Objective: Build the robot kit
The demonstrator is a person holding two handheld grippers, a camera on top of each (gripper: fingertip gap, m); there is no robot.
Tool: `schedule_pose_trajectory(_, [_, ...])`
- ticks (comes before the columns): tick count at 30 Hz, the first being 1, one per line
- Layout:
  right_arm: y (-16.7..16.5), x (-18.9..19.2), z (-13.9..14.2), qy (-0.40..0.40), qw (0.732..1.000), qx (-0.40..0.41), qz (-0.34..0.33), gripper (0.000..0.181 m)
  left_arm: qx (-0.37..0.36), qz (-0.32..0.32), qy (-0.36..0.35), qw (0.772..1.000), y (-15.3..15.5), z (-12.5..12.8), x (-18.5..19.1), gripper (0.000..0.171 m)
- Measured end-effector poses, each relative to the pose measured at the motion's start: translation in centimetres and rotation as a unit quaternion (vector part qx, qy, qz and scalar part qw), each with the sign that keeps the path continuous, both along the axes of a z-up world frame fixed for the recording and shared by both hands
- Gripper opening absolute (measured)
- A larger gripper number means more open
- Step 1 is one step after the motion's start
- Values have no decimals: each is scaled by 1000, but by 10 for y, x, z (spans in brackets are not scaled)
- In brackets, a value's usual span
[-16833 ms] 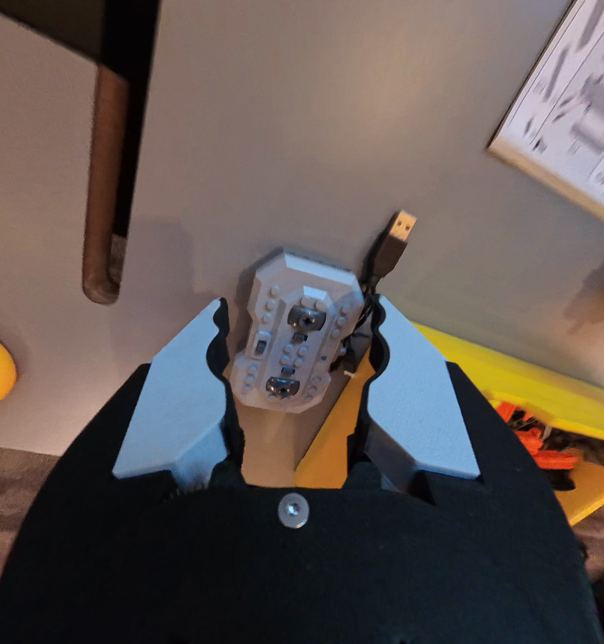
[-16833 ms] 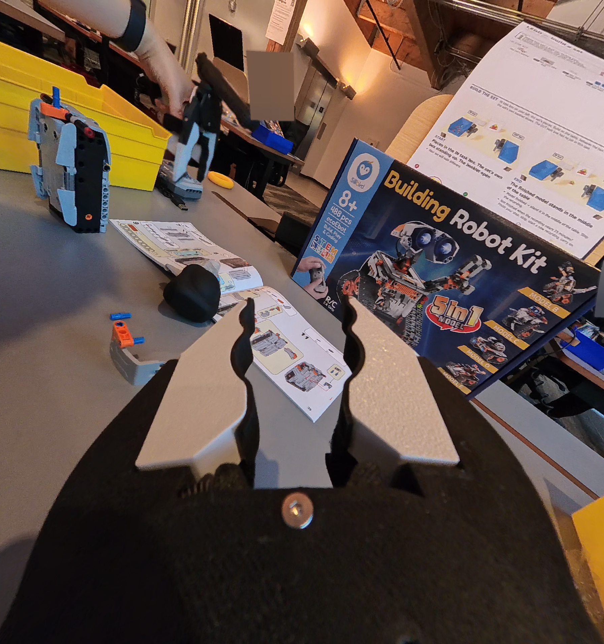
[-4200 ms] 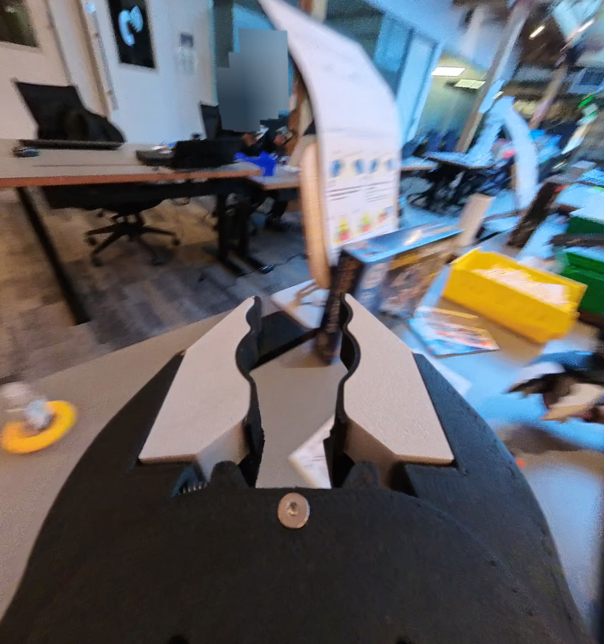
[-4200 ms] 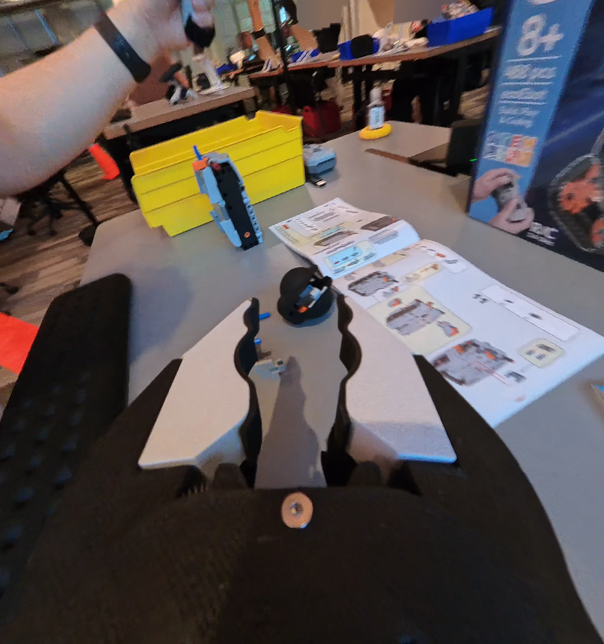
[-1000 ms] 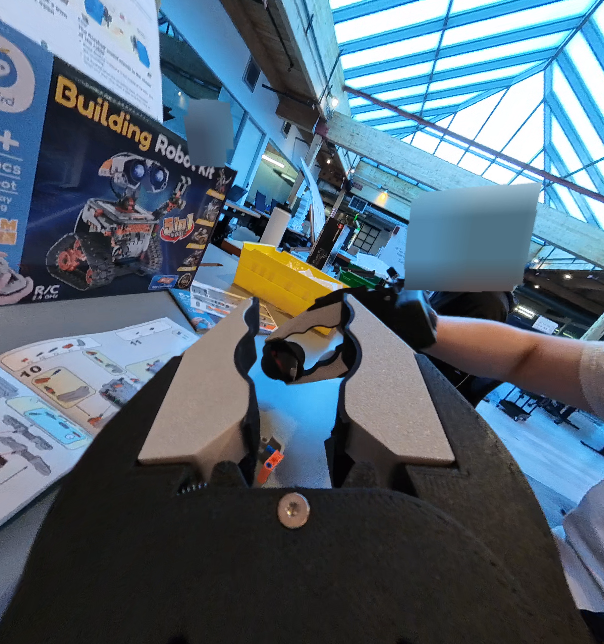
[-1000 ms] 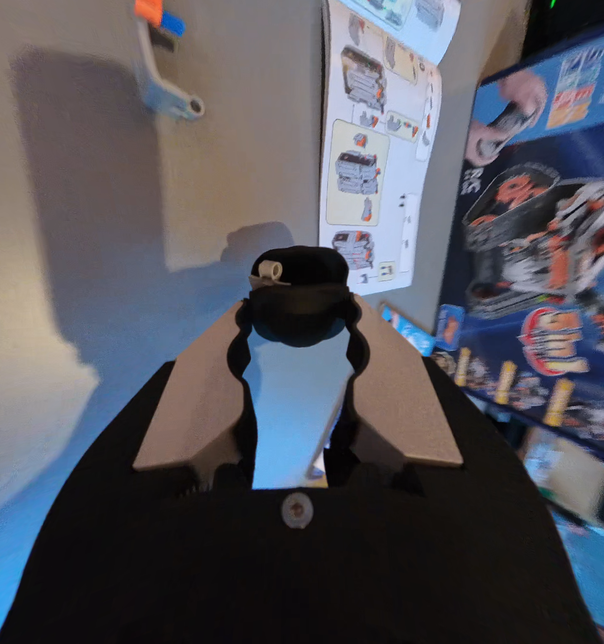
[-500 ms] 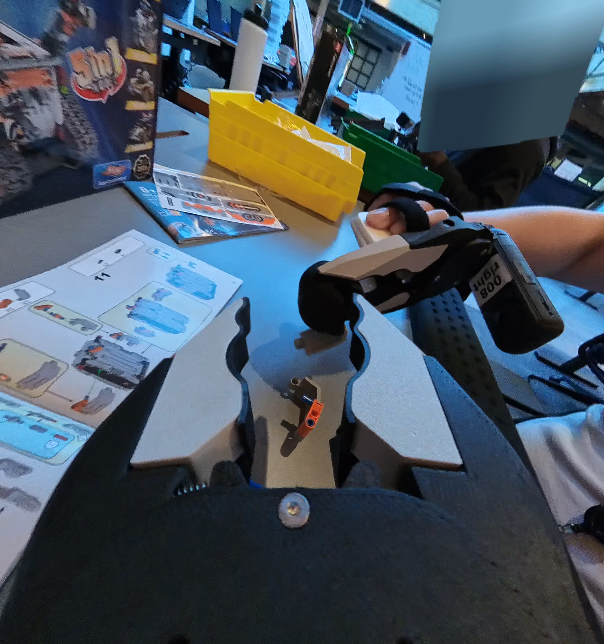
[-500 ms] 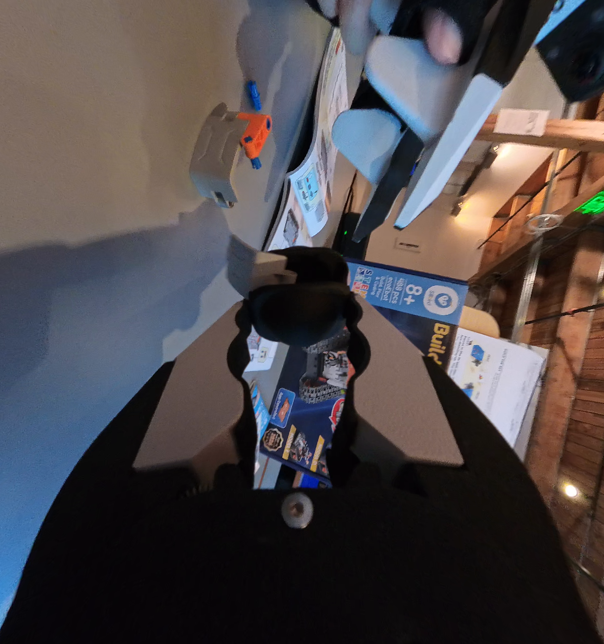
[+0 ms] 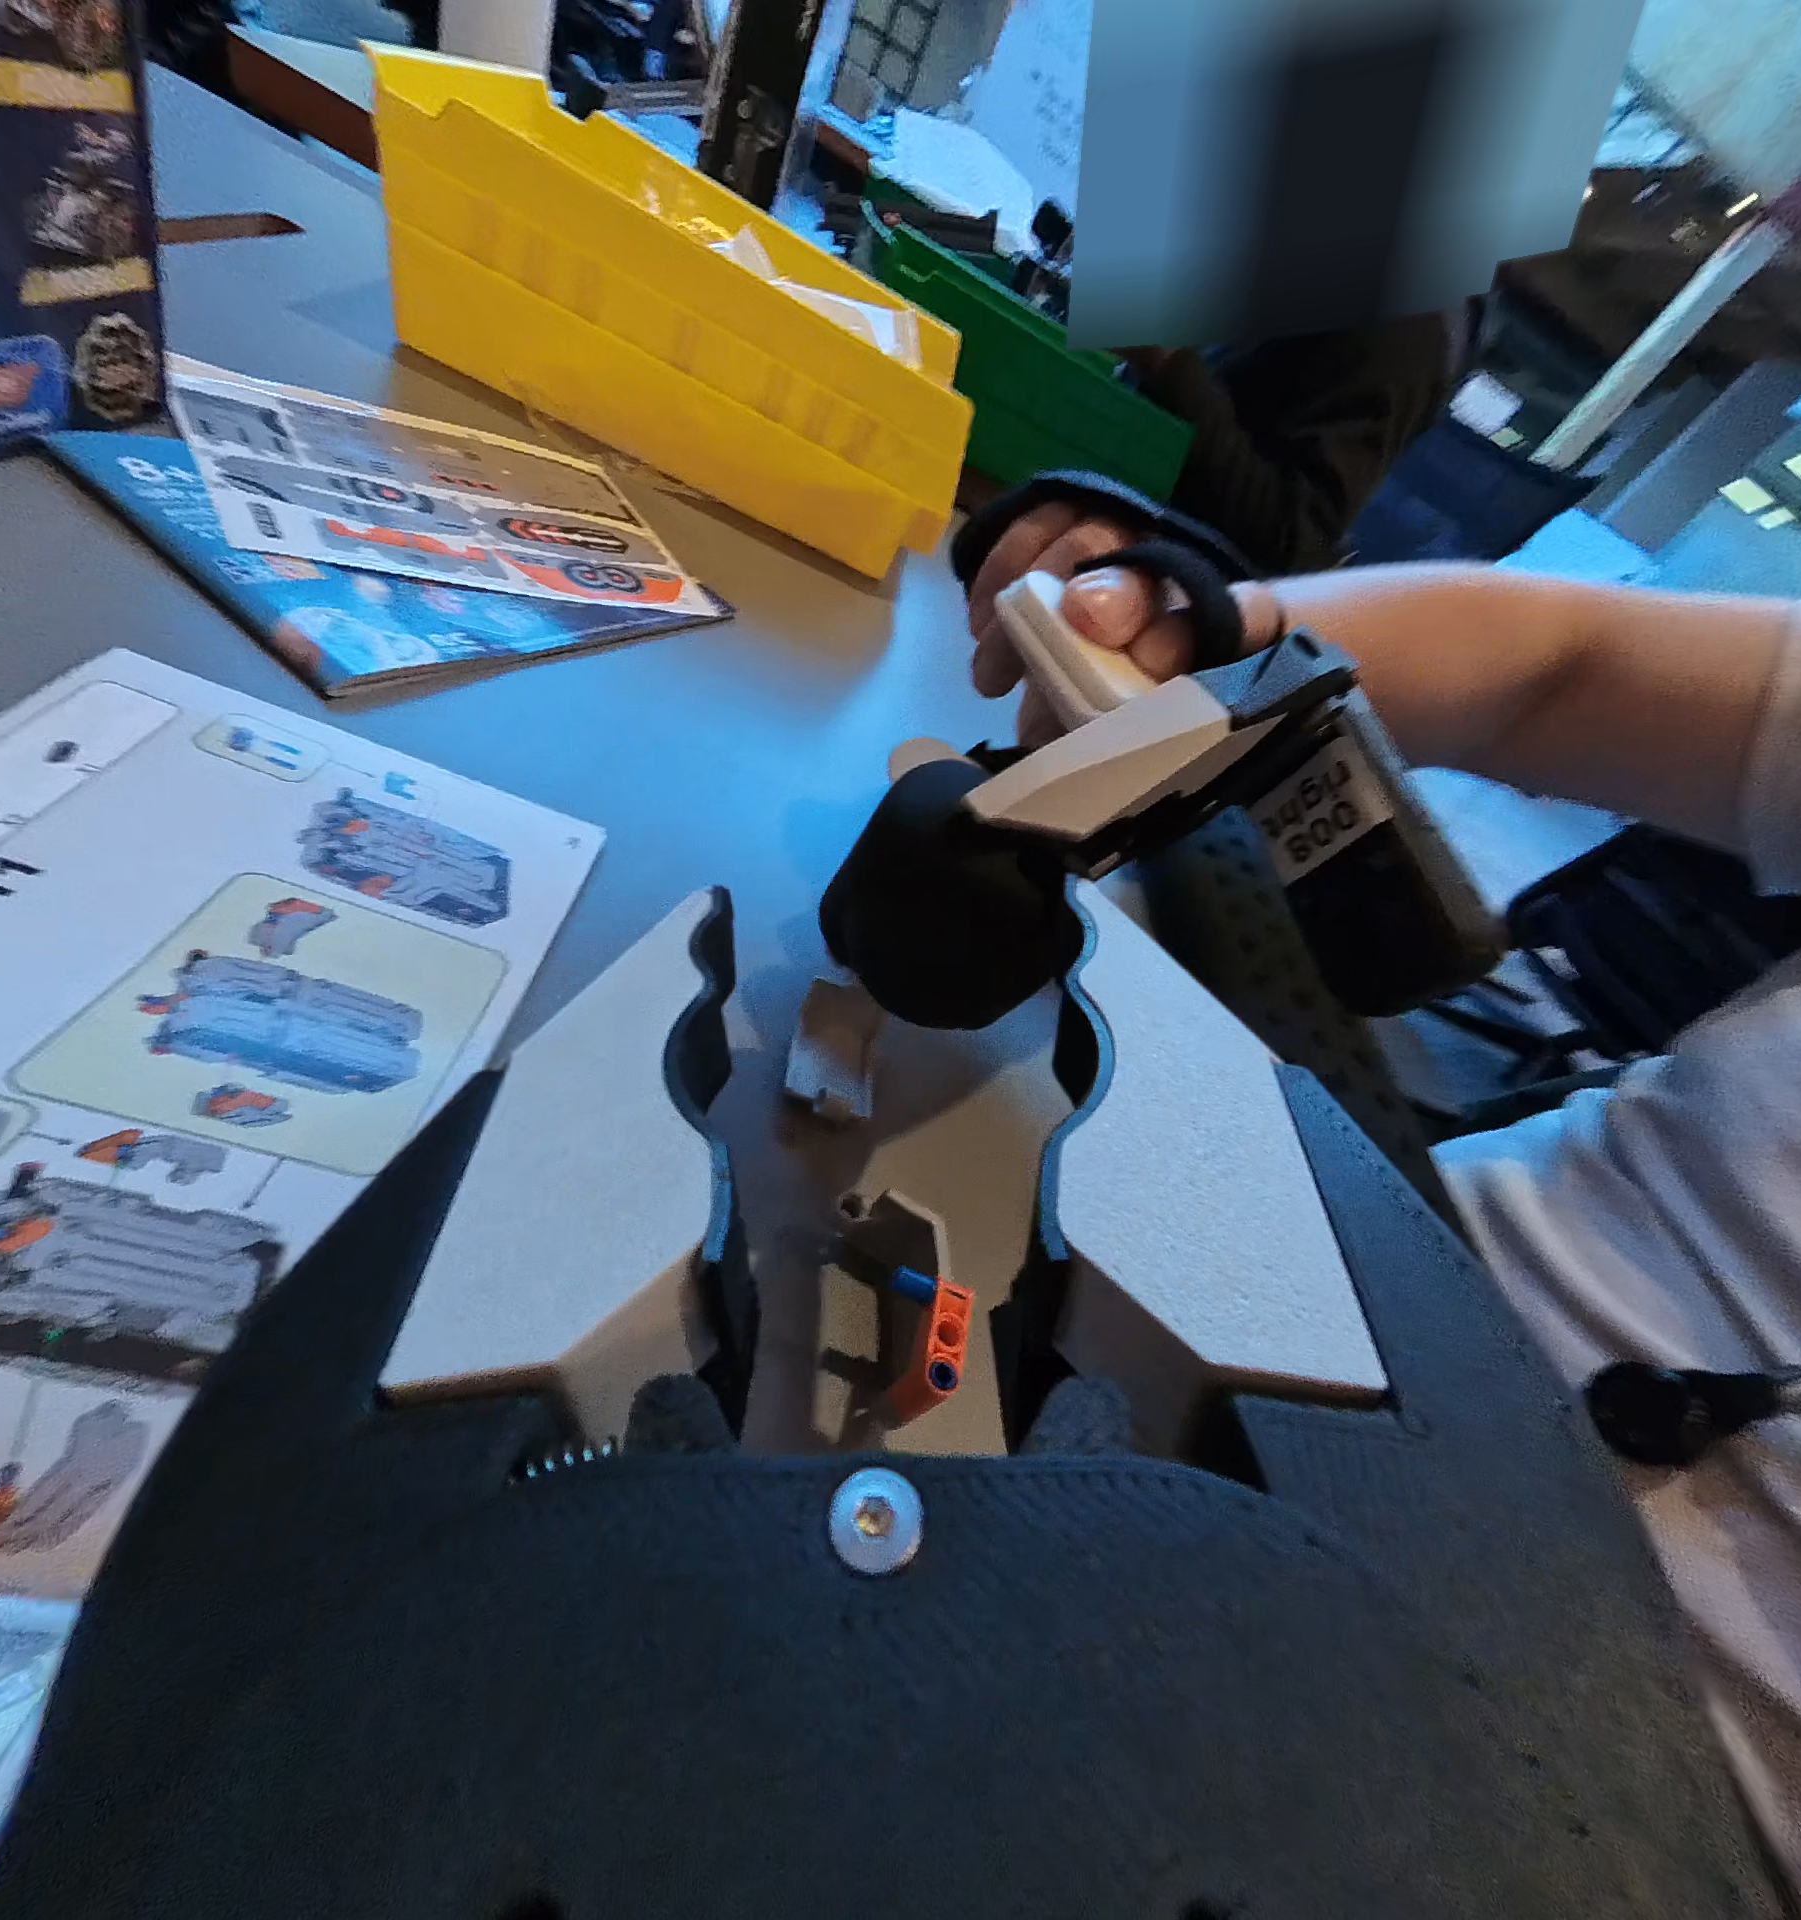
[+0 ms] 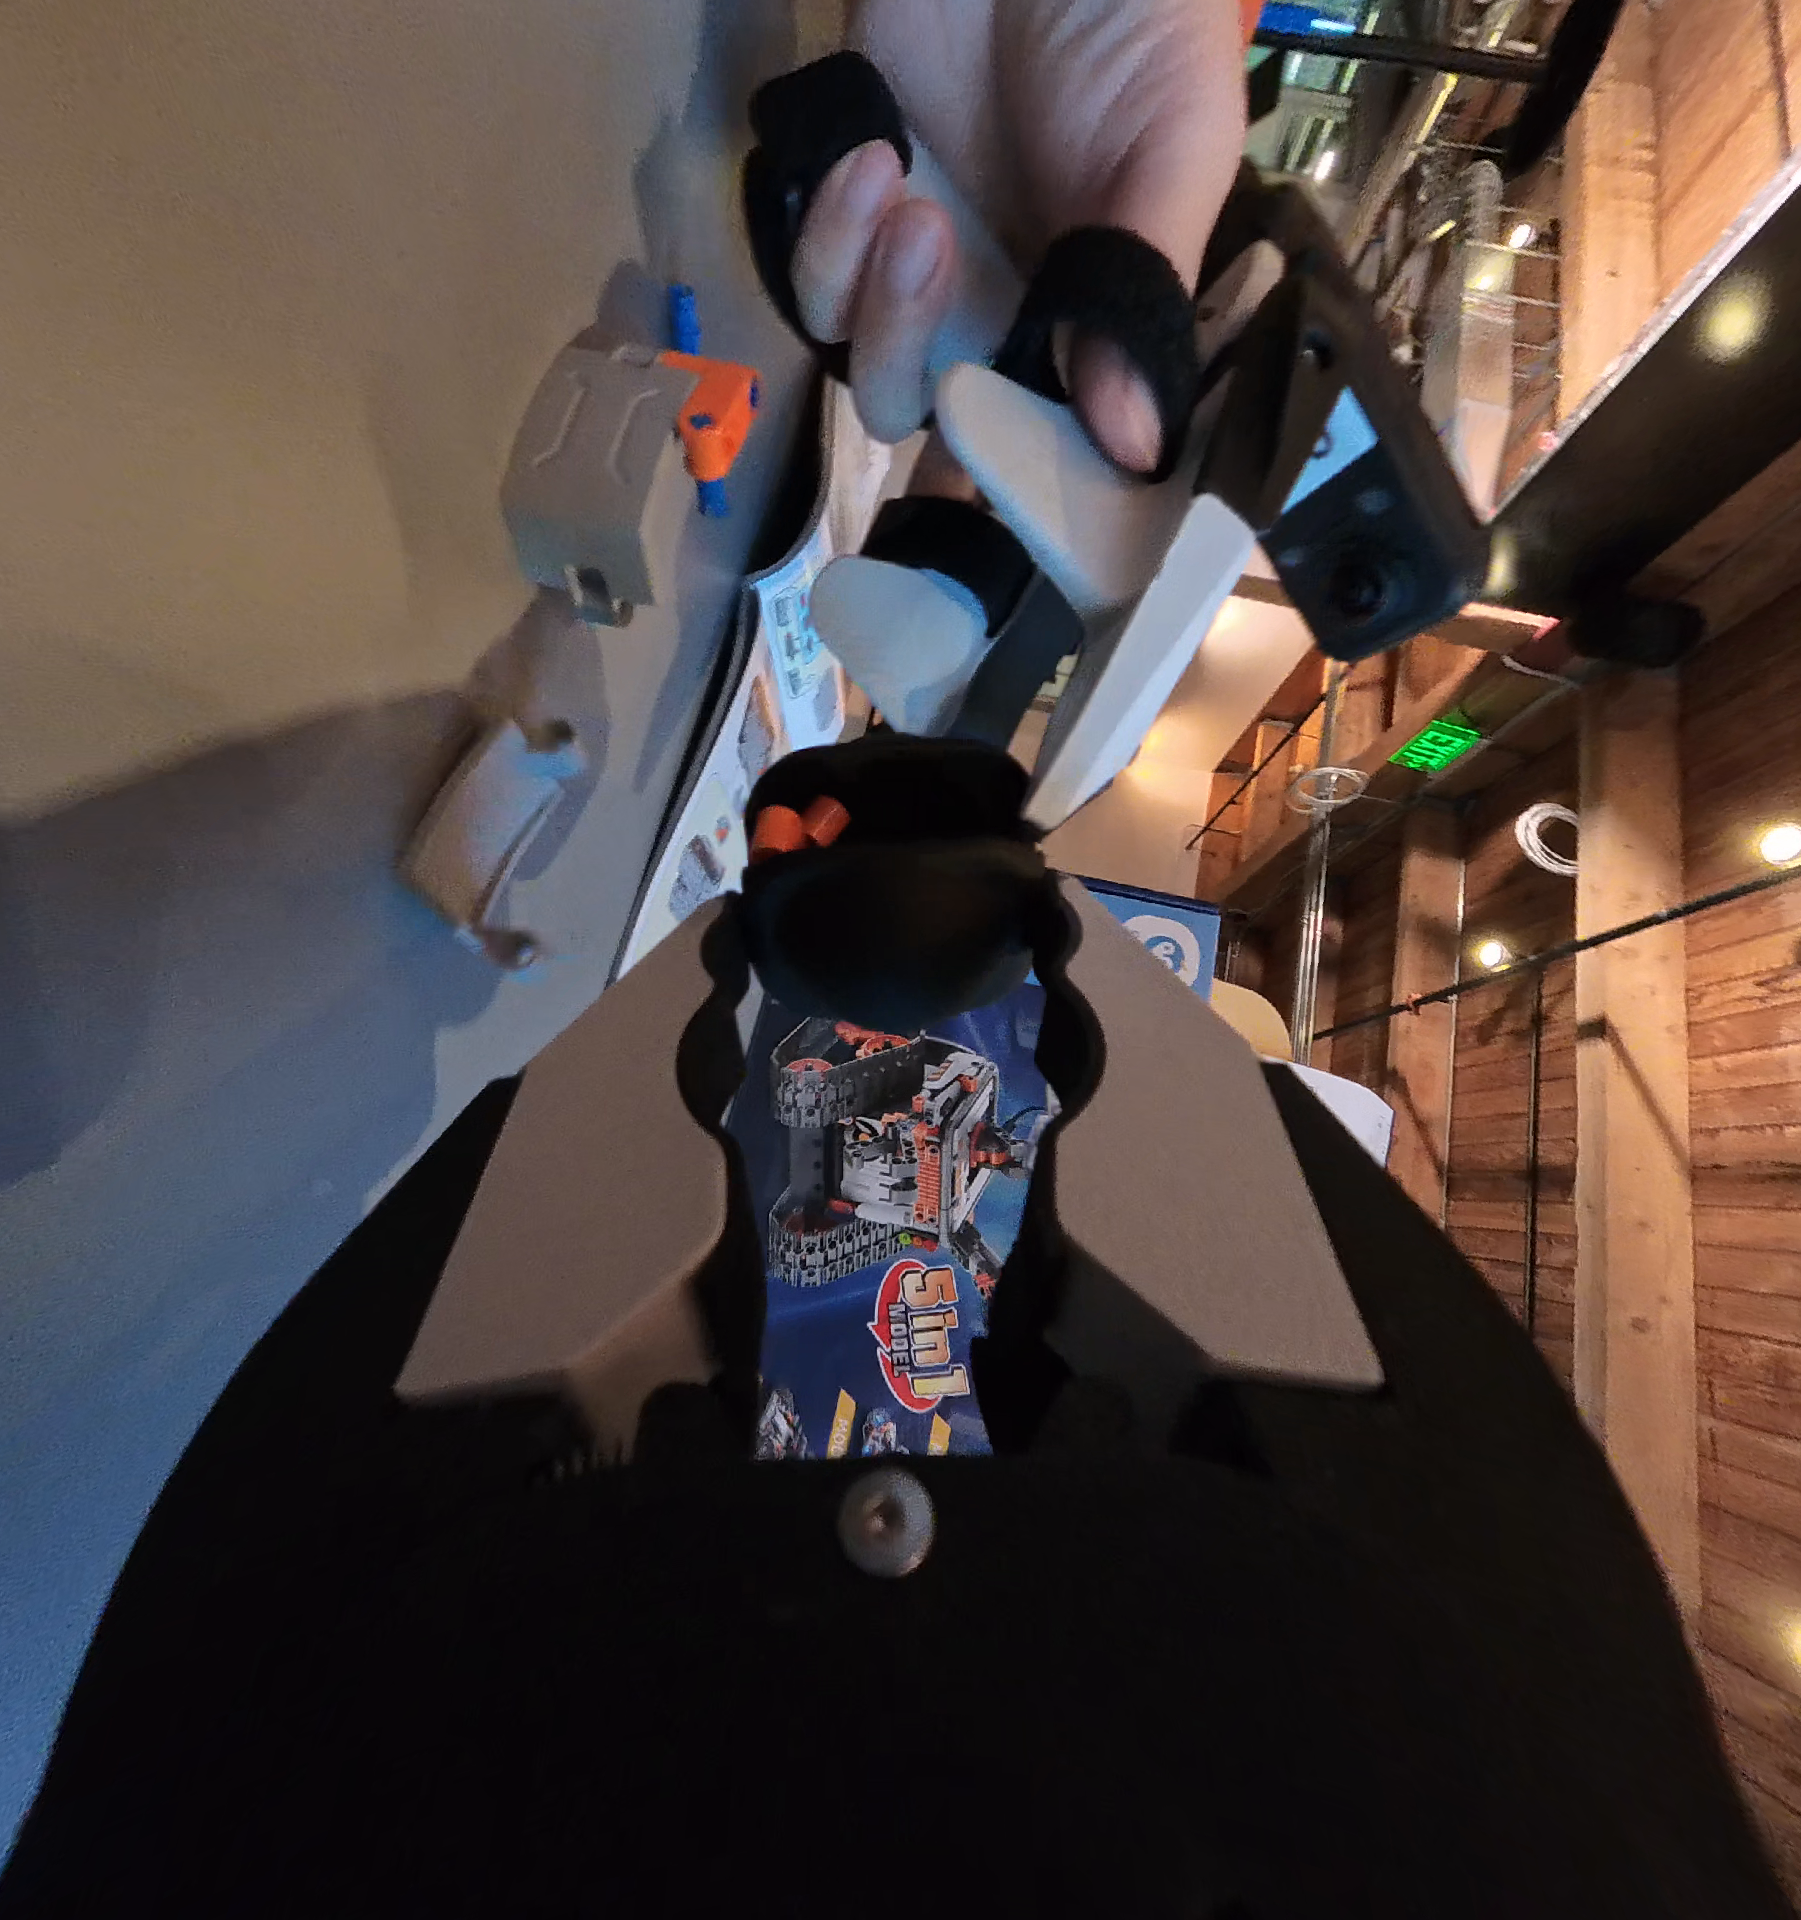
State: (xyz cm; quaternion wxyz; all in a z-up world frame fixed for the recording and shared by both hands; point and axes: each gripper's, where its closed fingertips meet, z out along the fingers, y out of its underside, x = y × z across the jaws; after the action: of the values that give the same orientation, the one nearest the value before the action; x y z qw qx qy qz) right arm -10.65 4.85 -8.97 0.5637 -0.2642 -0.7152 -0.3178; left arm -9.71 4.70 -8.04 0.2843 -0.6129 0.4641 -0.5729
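My right gripper (image 10: 891, 935) is shut on a black rounded piece (image 10: 885, 935) with orange pins (image 10: 797, 821) in its hollow. In the left wrist view it (image 9: 1083, 769) holds that black piece (image 9: 937, 935) just above the table, at my left gripper's fingertips. My left gripper (image 9: 894, 914) is open and empty. On the table between its fingers lie a grey piece with an orange connector and blue pin (image 9: 896, 1309) and a smaller grey piece (image 9: 828, 1060). Both grey pieces show in the right wrist view (image 10: 605, 457) (image 10: 491, 821).
An open instruction booklet (image 9: 200, 987) lies left, a second booklet (image 9: 408, 540) behind it. A yellow bin (image 9: 667, 312) and a green bin (image 9: 1031, 395) stand at the back. The kit box (image 9: 34, 208) stands far left. A person's arm (image 9: 1498, 665) reaches in from the right. Only a small space, under 4 cm, lies between the two pairs of fingers.
The left gripper has tilted down over the grey pieces on the table. The right gripper, still gripping the black piece, has rolled sideways and come closer to the left fingertips.
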Motion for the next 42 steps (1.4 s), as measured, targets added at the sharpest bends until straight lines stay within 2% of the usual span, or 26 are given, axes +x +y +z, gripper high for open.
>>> schedule_pose_trajectory(5, [-1, -9, 2, 38, 999, 2, 11, 54, -116, -38, -26, 992, -4, 9, -3, 52])
schedule_pose_trajectory(12, [1, -22, 6, 81, 996, 6, 24, 54, -199, -50, -16, 979, -6, 5, -11, 49])
schedule_pose_trajectory(15, [6, -24, 1, 91, 996, -1, 22, 55, -209, -37, -7, 977, -1, 0, -13, 47])
schedule_pose_trajectory(21, [17, -23, -13, 89, 996, -29, 8, 55, -178, 9, 10, 984, 11, -8, -16, 34])
schedule_pose_trajectory(24, [22, -20, -12, 87, 996, -30, -1, 55, -210, 21, -4, 978, 17, -6, -16, 33])
schedule_pose_trajectory(25, [22, -20, -10, 85, 996, -17, 2, 55, -230, 20, -10, 973, 17, -5, -16, 35])
schedule_pose_trajectory(28, [22, -20, 1, 83, 996, 21, 5, 54, -277, 11, 0, 961, 15, -9, -15, 63])
schedule_pose_trajectory(36, [20, -25, 6, 65, 996, 67, 11, 55, -343, -41, 5, 939, -5, -6, -17, 53])
schedule_pose_trajectory(42, [20, -25, 8, 61, 995, 79, 9, 55, -333, -36, -5, 942, -3, -4, -18, 49])
